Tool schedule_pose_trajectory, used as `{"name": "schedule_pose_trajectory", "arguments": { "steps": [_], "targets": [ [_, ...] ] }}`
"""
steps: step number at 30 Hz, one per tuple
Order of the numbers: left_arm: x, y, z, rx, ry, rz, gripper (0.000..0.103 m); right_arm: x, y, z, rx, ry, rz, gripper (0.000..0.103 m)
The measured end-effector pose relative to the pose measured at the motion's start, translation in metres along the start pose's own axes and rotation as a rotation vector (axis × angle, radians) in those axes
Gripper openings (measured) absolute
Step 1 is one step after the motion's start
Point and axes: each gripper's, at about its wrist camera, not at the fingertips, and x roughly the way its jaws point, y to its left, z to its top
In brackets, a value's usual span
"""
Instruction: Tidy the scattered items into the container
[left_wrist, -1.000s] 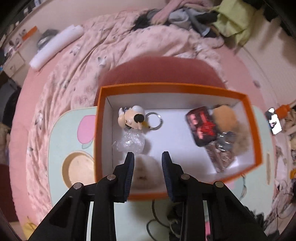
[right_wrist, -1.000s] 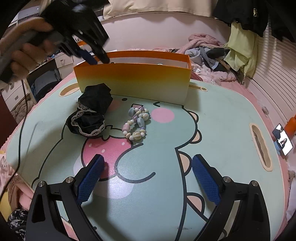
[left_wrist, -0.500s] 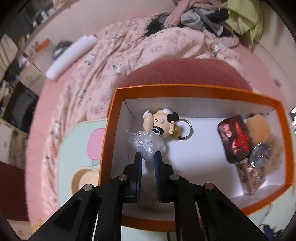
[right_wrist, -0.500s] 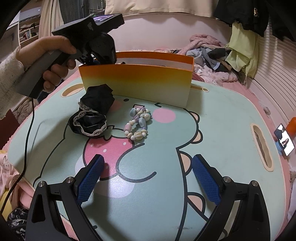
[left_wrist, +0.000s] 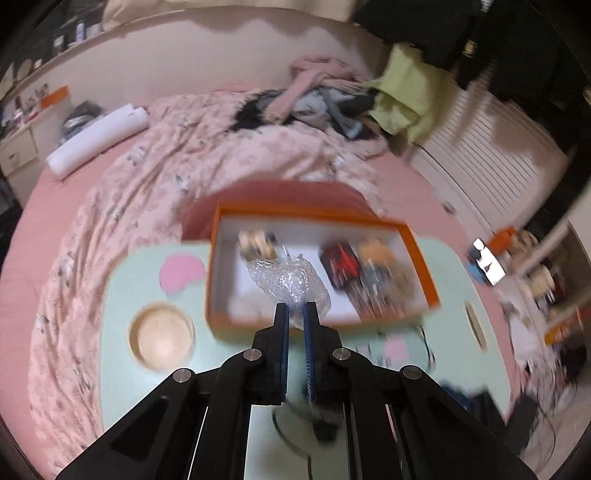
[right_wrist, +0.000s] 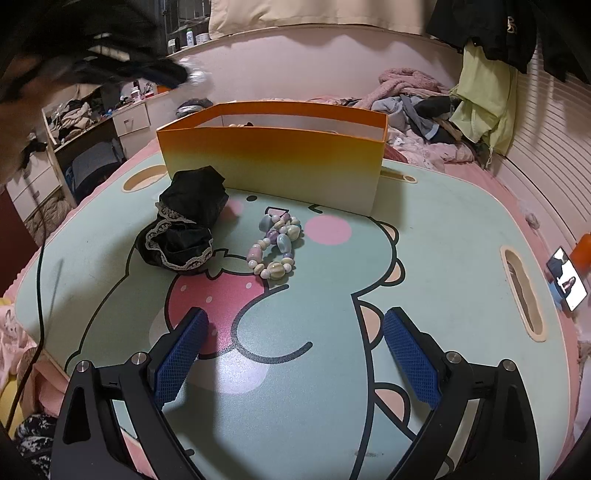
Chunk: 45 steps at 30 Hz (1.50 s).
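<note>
The orange box (left_wrist: 216, 266) stands at the far side of the cartoon table (right_wrist: 443, 236). My left gripper (left_wrist: 295, 314) is shut on a crumpled clear plastic wrap (left_wrist: 291, 282) and holds it in the air above the box's near wall. Inside the box lie a figurine keychain (left_wrist: 256, 243), a red packet (left_wrist: 341, 262) and a brown fluffy item (left_wrist: 376, 251), all blurred. In the right wrist view the box (right_wrist: 273, 162) shows its front wall. A black lace cloth (right_wrist: 184, 229) and a bead bracelet (right_wrist: 277, 243) lie before it. My right gripper (right_wrist: 295, 354) hangs open over the table, holding nothing.
A phone (right_wrist: 567, 282) stands off the table's right edge. A round recess (left_wrist: 161, 339) sits in the table left of the box. A black cable (right_wrist: 40, 288) trails over the left edge. A bed with a pink quilt (left_wrist: 184, 155) lies behind.
The left gripper closed on the plastic wrap inside the box, then rose and pulled back with it. The right gripper, cloth and bracelet kept still.
</note>
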Motion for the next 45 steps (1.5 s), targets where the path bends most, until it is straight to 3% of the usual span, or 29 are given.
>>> {"name": "schedule_pose_trajectory", "arguments": {
  "steps": [5, 11, 12, 13, 15, 16, 18, 22, 26, 28, 29, 42, 45],
  "targets": [
    [0.006, 0.01, -0.061, -0.05, -0.01, -0.009, 0.008, 0.0, 0.0, 0.0, 0.0, 0.0, -0.001, 0.096],
    [0.032, 0.009, -0.094, -0.049, -0.016, 0.02, 0.008, 0.0, 0.0, 0.0, -0.001, 0.001, -0.004, 0.096],
    [0.032, 0.008, -0.096, -0.045, -0.027, 0.027, 0.02, 0.0, 0.0, 0.0, -0.001, 0.001, -0.004, 0.096],
    [0.032, 0.008, -0.099, -0.036, -0.039, 0.031, 0.05, 0.0, 0.0, 0.0, -0.002, 0.0, -0.004, 0.096],
    [0.024, 0.005, -0.106, -0.014, -0.1, 0.065, 0.085, 0.0, 0.0, 0.0, -0.001, 0.0, -0.004, 0.096],
    [0.019, 0.005, -0.11, -0.011, -0.131, 0.074, 0.089, 0.0, 0.0, 0.0, -0.001, 0.0, -0.004, 0.096],
    [0.009, 0.007, -0.118, -0.006, -0.174, 0.072, 0.091, 0.0, 0.0, 0.0, -0.001, 0.0, -0.004, 0.096],
    [0.008, 0.011, -0.137, -0.018, -0.134, 0.064, 0.097, 0.0, 0.0, 0.0, -0.001, 0.001, -0.004, 0.096],
    [0.022, 0.005, -0.158, 0.017, -0.097, 0.133, 0.097, -0.001, 0.0, 0.0, -0.001, 0.002, -0.004, 0.096],
    [0.028, -0.004, -0.167, 0.075, -0.12, 0.229, 0.103, -0.001, 0.0, 0.0, -0.002, 0.002, -0.004, 0.096],
    [0.027, -0.007, -0.169, 0.086, -0.144, 0.239, 0.103, -0.001, 0.001, 0.0, -0.003, 0.002, -0.004, 0.096],
    [0.028, -0.006, -0.174, 0.075, -0.181, 0.223, 0.103, 0.001, 0.002, 0.002, -0.018, 0.032, 0.0, 0.098],
    [0.028, -0.006, -0.174, 0.076, -0.183, 0.222, 0.103, -0.007, -0.002, 0.009, 0.003, 0.04, 0.048, 0.098]
  ]
}}
